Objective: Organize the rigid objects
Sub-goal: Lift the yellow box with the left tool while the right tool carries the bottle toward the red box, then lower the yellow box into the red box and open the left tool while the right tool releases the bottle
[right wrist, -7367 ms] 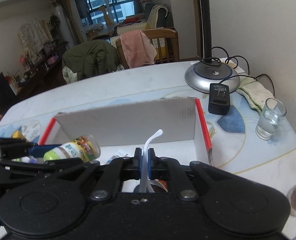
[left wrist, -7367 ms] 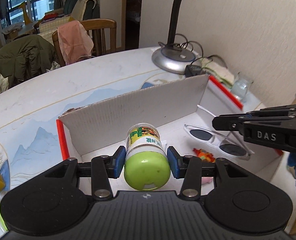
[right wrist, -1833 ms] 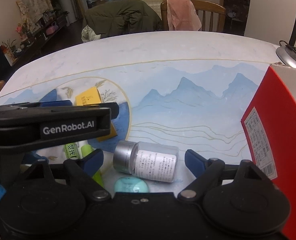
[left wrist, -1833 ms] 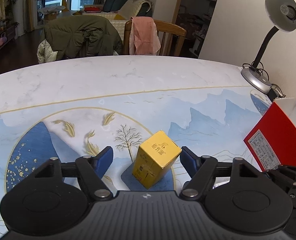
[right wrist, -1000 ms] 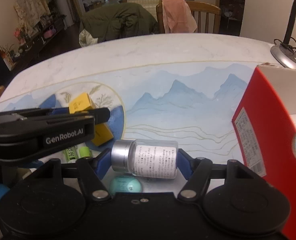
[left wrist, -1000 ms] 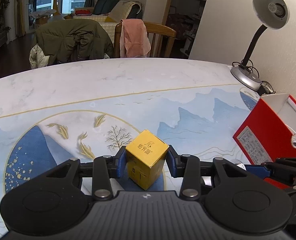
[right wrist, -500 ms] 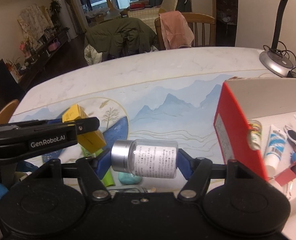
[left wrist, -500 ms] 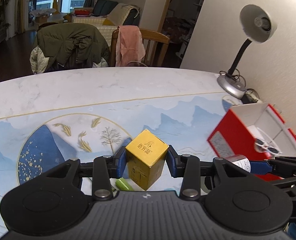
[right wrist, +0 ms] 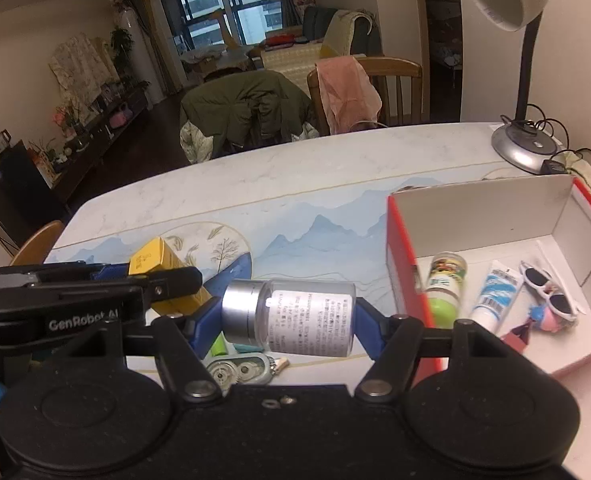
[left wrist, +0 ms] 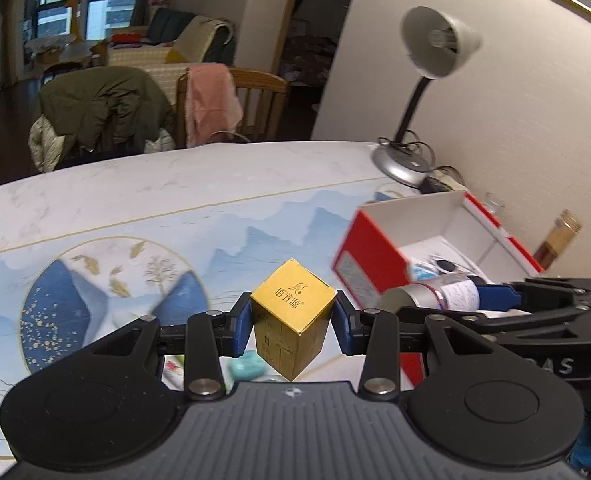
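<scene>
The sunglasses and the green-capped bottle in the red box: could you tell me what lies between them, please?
In the right wrist view, a blue-and-white tube lies between the green-capped bottle and the sunglasses, on the red box floor.

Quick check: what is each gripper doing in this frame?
Left gripper: shut on the yellow box, lifted off the table.
Right gripper: shut on the clear bottle, held sideways, silver cap to the left.

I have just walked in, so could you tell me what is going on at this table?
A person is tidying small items into the red box. The left tongs are shut on a yellow carton, the right tongs on a clear bottle; both are held above the table. Sunglasses, a tube and a green-capped bottle already lie in the box.
</scene>
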Available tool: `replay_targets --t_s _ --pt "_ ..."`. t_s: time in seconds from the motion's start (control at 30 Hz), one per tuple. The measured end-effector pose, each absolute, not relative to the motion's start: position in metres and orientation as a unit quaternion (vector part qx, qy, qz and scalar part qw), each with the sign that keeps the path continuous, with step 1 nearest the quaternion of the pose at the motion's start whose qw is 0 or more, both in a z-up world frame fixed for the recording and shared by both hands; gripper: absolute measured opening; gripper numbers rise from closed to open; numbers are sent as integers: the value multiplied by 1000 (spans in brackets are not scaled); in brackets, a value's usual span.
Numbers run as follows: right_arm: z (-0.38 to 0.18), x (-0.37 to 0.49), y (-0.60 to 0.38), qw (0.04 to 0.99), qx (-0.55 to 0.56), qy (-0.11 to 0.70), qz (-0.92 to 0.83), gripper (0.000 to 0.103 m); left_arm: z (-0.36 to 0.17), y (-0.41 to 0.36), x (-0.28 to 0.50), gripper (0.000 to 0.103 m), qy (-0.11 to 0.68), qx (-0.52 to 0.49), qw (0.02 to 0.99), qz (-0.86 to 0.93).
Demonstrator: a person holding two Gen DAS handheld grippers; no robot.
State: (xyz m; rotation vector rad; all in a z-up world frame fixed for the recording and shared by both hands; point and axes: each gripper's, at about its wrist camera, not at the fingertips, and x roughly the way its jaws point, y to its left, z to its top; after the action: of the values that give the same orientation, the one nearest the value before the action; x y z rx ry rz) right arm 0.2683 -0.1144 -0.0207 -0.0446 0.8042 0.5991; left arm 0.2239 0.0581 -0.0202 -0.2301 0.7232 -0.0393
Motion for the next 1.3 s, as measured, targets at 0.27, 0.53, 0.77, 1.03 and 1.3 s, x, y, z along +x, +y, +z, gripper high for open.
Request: replay_targets --t_s 0.27,0.53,0.77,1.03,1.3 --pt "-12 272 -154 880 -17 375 292 68 -4 11 225 40 345 -99 933 -33" --pt "-13 290 -201 881 -12 374 289 68 -3 -35 243 40 351 -87 932 -33" --pt "-22 314 -246 882 -7 379 279 68 -6 -72 270 40 361 -68 930 -33" --pt "-39 344 -286 883 -19 389 261 68 -17 -104 313 40 374 -60 925 -34" --pt "-57 371 -312 879 -30 403 254 68 -35 -130 362 40 394 -45 917 -33"
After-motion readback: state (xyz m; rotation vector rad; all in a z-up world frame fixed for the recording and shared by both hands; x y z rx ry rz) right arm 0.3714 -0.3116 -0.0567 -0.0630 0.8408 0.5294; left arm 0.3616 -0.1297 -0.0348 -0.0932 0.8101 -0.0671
